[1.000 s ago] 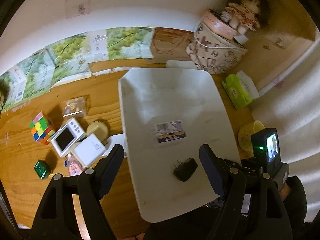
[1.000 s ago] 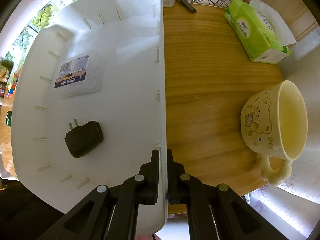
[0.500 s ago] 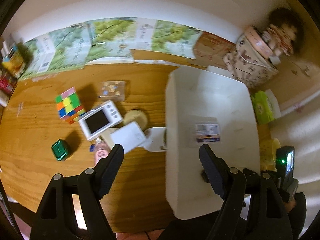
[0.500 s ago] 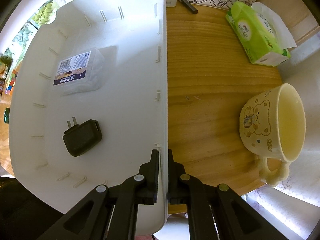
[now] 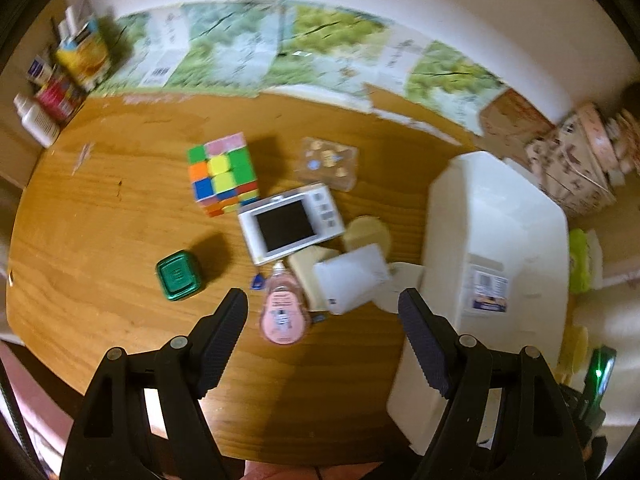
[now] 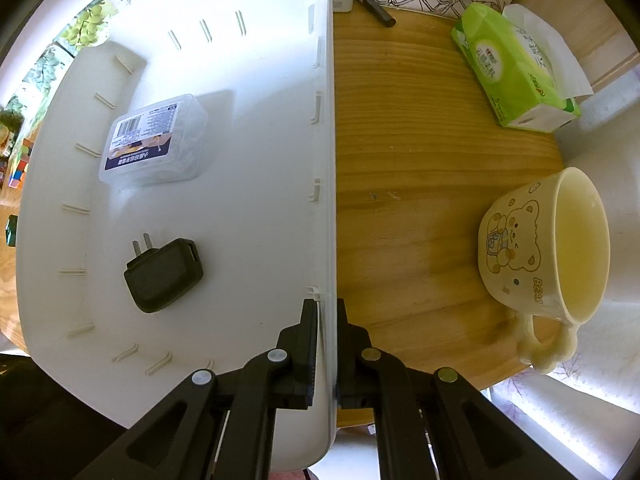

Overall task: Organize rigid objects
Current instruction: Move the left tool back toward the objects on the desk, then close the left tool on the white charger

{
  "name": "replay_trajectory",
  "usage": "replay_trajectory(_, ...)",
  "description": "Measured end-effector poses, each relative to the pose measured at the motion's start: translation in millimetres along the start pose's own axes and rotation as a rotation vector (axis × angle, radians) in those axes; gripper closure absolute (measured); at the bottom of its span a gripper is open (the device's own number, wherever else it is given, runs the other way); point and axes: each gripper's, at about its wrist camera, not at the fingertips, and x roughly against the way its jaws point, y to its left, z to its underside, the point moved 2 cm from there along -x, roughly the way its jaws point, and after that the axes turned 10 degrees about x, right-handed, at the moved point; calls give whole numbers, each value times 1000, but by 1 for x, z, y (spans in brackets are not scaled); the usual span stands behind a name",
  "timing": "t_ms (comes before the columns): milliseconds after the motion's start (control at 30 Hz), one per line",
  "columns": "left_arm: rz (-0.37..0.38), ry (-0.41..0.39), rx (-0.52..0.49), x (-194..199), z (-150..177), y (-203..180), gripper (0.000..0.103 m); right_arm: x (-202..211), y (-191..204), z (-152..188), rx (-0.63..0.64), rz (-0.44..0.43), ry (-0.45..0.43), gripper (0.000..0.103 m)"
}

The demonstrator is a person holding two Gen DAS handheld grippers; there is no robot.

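- My right gripper (image 6: 323, 312) pinches the right-hand wall of the white plastic bin (image 6: 256, 240), fingers pressed on either side of it.
- Inside the bin lie a black plug adapter (image 6: 164, 274) and a clear labelled plastic box (image 6: 154, 140), apart from each other.
- My left gripper (image 5: 323, 322) hangs with fingers spread wide above the wooden table (image 5: 100, 220), over a pink bottle (image 5: 283, 312).
- Near it sit a white camera (image 5: 290, 227), a multicoloured puzzle cube (image 5: 222, 172) and a small green tin (image 5: 178, 276).

"BEAR" on cream mug (image 6: 540, 248); other labels too blurred to read.
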Motion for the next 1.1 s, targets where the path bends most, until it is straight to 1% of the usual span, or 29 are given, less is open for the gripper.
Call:
replay_trajectory(133, -20, 66, 53, -17, -4, 12, 23, -1, 0, -1, 1, 0, 6, 96)
replay_trajectory(300, -32, 137, 90, -38, -4, 18, 23, -1, 0, -4, 0, 2, 17, 96)
replay_trajectory(600, 18, 244, 108, -61, -5, -1, 23, -4, -2, -8, -11, 4, 32, 96)
replay_trajectory(700, 25, 264, 114, -67, -7, -7, 23, -5, -4, -9, -19, 1, 35, 96)
replay_trajectory(867, 11, 289, 115, -79, -12, -17, 23, -5, -7, -10, -27, 2, 38, 96)
replay_trajectory(933, -13, 296, 126, -85, -15, -20, 23, -6, -8, -10, -32, 2, 42, 96)
replay_trajectory(1100, -9, 318, 178, -99, -23, -22, 23, -6, -8, -12, -29, 10, 54, 96)
